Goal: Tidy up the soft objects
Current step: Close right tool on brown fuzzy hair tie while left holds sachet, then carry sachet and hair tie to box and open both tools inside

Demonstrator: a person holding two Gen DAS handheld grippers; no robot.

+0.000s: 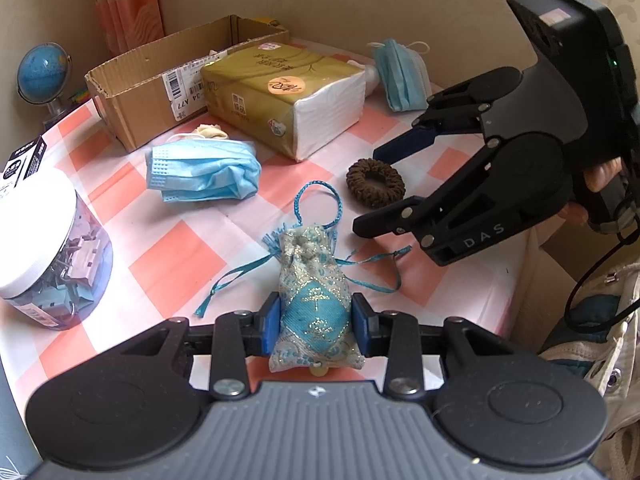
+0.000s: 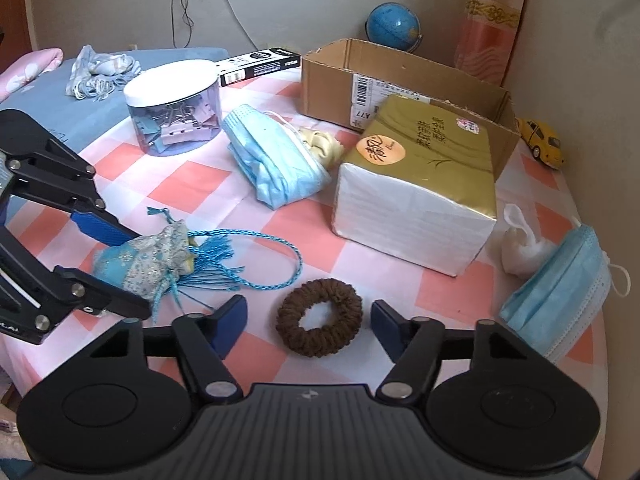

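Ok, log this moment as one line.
left gripper: shut on sachet | right gripper: open around scrunchie | box: holds nothing visible

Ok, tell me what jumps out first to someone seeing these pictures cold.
The left tool is shut on a glittery blue sachet pouch at the near edge of the checked tablecloth. Just to its right, the right tool stands open around a brown hair scrunchie, its pads clear of it. Behind them sits a gold tissue pack, against an open cardboard box.

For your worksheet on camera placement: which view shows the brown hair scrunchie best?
The right wrist view: the scrunchie lies centred between the right gripper's open jaws, its ring whole. The left wrist view shows it smaller, partly behind that gripper.
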